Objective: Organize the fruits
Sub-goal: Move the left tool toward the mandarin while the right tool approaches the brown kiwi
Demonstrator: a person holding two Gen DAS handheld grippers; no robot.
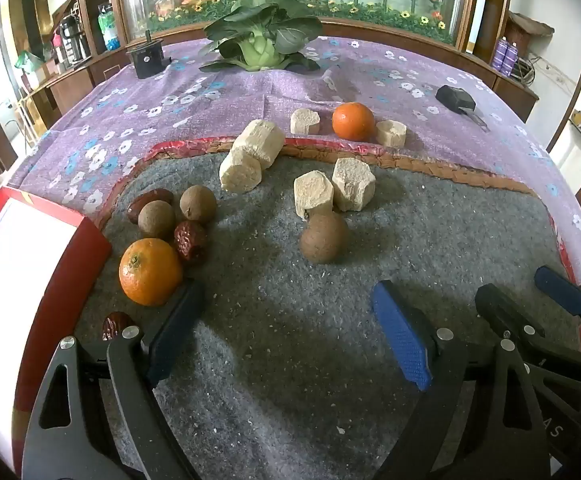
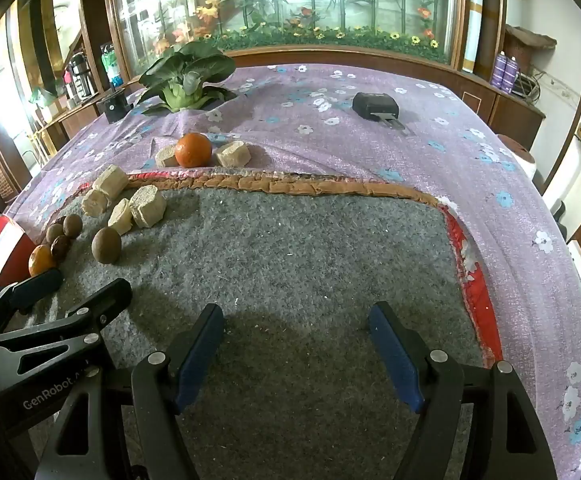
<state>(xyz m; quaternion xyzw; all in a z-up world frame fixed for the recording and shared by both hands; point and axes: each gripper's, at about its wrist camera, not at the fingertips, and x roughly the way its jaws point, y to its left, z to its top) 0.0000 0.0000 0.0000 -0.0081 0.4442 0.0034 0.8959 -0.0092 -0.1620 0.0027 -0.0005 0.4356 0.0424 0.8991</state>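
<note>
On the grey felt mat (image 1: 290, 340) lie a near orange (image 1: 150, 272), three brown round fruits (image 1: 324, 237) (image 1: 198, 203) (image 1: 156, 219), dark red dates (image 1: 189, 239) and several beige hexagonal blocks (image 1: 314, 192). A second orange (image 1: 353, 121) sits on the purple cloth beyond the mat, also in the right wrist view (image 2: 193, 150). My left gripper (image 1: 290, 332) is open and empty, its left finger beside the near orange. My right gripper (image 2: 296, 352) is open and empty over bare mat, and shows in the left wrist view (image 1: 530, 292).
A red and white box (image 1: 30, 280) stands at the mat's left edge. A leafy cabbage (image 1: 260, 36), a black holder (image 1: 145, 58) and a black device (image 1: 456, 98) lie on the flowered purple cloth (image 2: 370, 152) farther back. Wooden cabinets ring the table.
</note>
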